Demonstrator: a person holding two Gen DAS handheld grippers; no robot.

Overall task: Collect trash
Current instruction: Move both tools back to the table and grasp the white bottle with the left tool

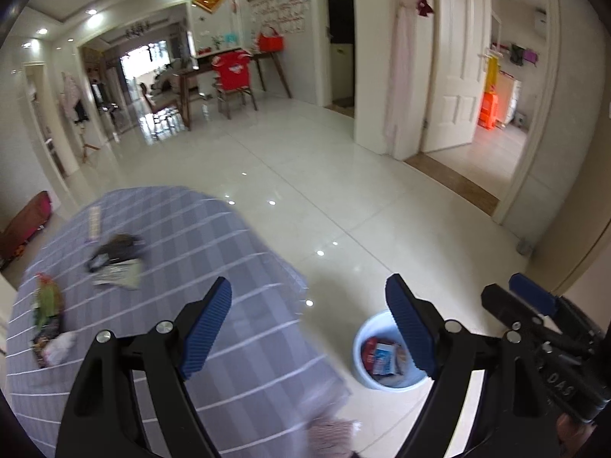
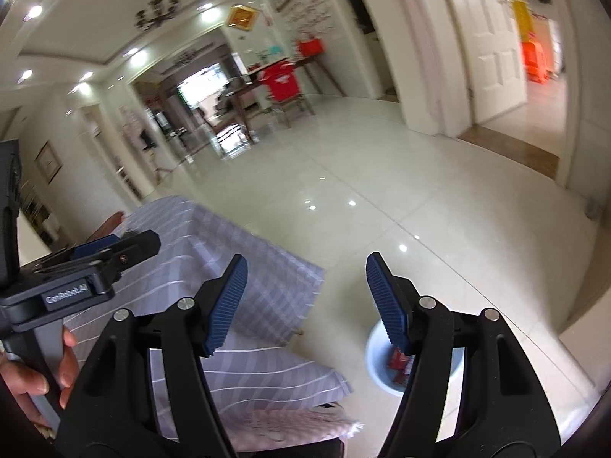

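Trash on the table (image 1: 214,252): dark crumpled wrappers (image 1: 116,259) mid-cloth, a green and red packet (image 1: 47,305) with pale plastic at the near left edge, all blurred. More cartons already sit in the white bucket (image 1: 362,358) on the floor, right of the table.

Left gripper (image 1: 309,328): jaws wide, nothing between the ribbed blue pads. Right gripper (image 2: 305,301): jaws apart too, empty, above the bucket.

Next step, likely: back to the table for another piece. Best to come down steeply on the crumpled wrappers and pinch a raised fold, not the cloth.

Cloth is soft grey with white checks, draping; floor tiles are glossy; bucket is round, smooth plastic.
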